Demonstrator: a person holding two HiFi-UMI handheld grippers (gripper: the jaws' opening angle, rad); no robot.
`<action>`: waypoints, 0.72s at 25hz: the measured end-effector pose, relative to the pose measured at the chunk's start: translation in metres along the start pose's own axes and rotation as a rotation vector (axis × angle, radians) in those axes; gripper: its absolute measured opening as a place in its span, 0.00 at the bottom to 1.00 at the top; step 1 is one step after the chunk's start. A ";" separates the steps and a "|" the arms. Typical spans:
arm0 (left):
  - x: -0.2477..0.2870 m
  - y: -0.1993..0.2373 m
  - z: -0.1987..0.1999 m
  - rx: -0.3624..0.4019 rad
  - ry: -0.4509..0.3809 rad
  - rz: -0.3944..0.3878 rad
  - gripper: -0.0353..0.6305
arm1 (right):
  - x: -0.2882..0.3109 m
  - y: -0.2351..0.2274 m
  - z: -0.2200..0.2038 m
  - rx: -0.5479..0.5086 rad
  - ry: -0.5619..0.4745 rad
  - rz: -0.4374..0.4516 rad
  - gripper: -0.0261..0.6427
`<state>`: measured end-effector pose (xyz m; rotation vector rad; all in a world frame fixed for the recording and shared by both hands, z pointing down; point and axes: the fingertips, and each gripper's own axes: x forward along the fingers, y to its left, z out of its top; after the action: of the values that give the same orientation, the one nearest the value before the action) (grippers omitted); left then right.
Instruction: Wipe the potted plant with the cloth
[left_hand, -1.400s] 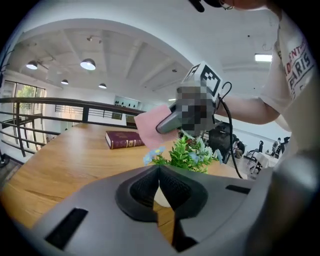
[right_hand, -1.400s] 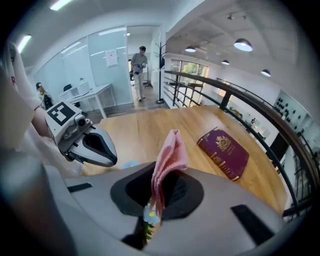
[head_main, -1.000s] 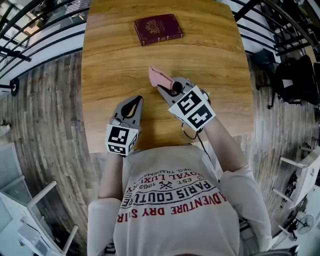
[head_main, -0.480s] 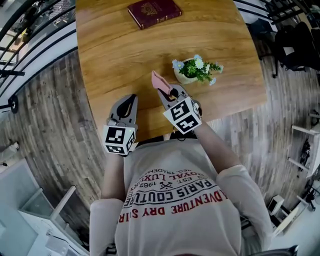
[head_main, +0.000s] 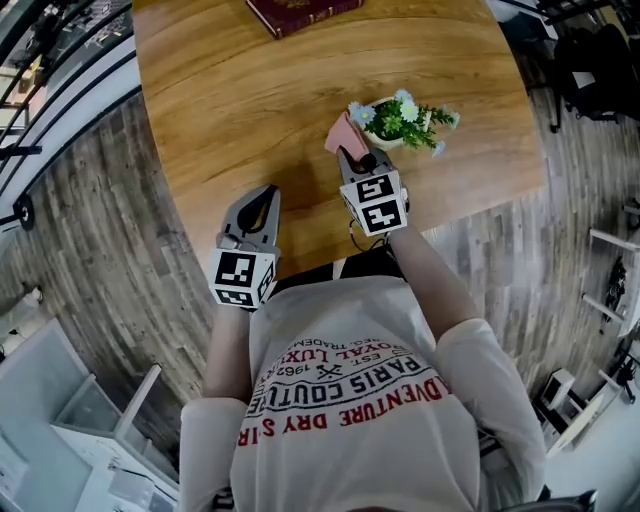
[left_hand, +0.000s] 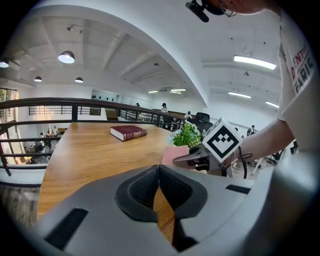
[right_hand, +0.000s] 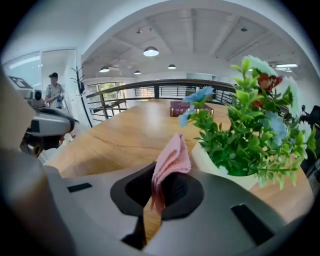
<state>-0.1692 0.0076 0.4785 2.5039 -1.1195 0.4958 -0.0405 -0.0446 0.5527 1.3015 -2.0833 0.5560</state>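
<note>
Wooden table (head_main: 230, 110): right gripper (head_main: 352, 160) pinches the cloth (head_main: 345, 135), its length pointing away along the jaws; potted plant (head_main: 402, 122) stands upright just right. Left gripper (head_main: 262, 205) is clenched, empty.

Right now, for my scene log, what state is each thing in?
left tongs: shut, empty.
right tongs: shut on the cloth.
cloth: pinched, free end sticking up beside the potted plant.
potted plant: upright on the table.
book: closed, flat on the table.
</note>
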 end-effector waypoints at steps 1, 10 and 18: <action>0.001 0.000 0.000 0.008 0.004 -0.003 0.08 | 0.002 -0.006 -0.002 0.021 0.002 -0.018 0.09; 0.010 -0.008 -0.005 0.013 0.021 -0.021 0.08 | -0.002 -0.026 -0.018 0.220 -0.002 -0.050 0.09; 0.023 -0.025 -0.004 0.016 0.015 -0.058 0.08 | -0.020 -0.045 -0.035 0.296 0.010 -0.070 0.09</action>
<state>-0.1364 0.0100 0.4881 2.5344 -1.0387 0.5087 0.0161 -0.0287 0.5659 1.5261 -1.9922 0.8629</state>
